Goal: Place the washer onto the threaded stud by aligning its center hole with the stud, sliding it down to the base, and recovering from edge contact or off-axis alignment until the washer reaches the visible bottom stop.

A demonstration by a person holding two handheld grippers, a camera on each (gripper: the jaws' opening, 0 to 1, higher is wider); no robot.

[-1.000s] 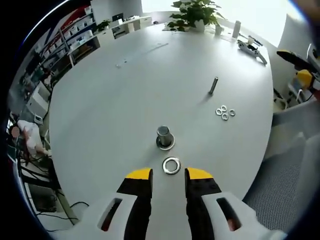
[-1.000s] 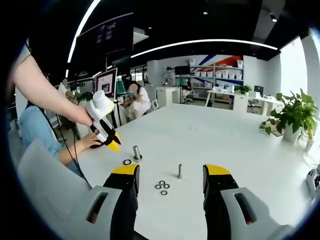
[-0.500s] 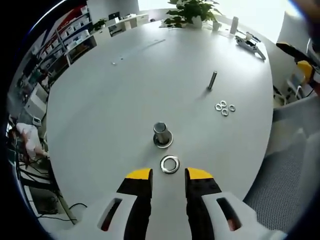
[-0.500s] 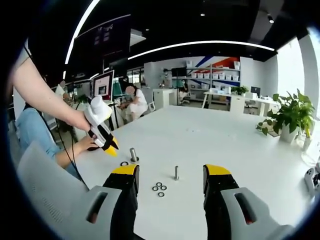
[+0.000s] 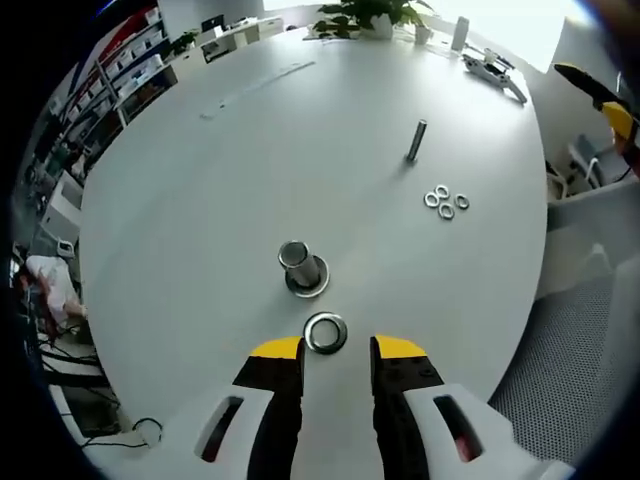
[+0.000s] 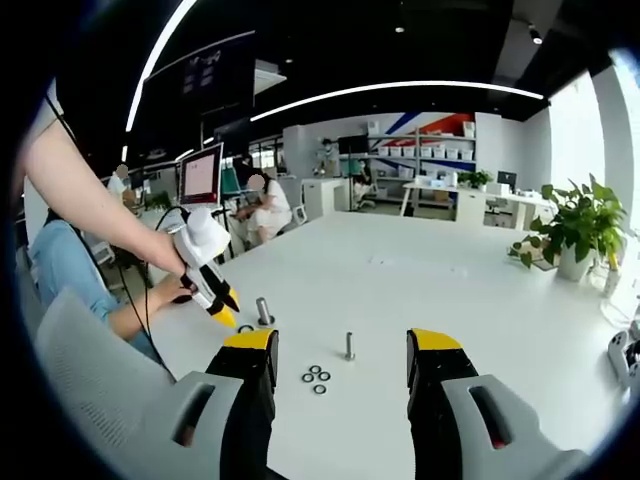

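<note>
The washer [image 5: 325, 333] lies flat on the white table [image 5: 200, 180], just ahead of the left tool [image 5: 337, 347] and between its yellow tips, which stand apart with nothing held. Just beyond the washer stands the threaded stud [image 5: 297, 262], upright on its wide round base, apart from the washer.

Farther across the table a cluster of four small washers [image 5: 441, 199] lies flat, and past them a slim bolt [image 5: 416, 141] stands upright. Near the far edge sit a potted plant [image 5: 362, 14] and a grey hand tool [image 5: 492, 74].

In the right gripper view, the right tool [image 6: 340, 345] is held above the table with its jaws wide apart and empty. Between them show the slim bolt [image 6: 349, 346] and the small washers [image 6: 315, 378]. To the left stands the stud [image 6: 264, 311], with the left tool [image 6: 218, 307] angled down just beside it, held by a person's hand [image 6: 178, 258].
</note>
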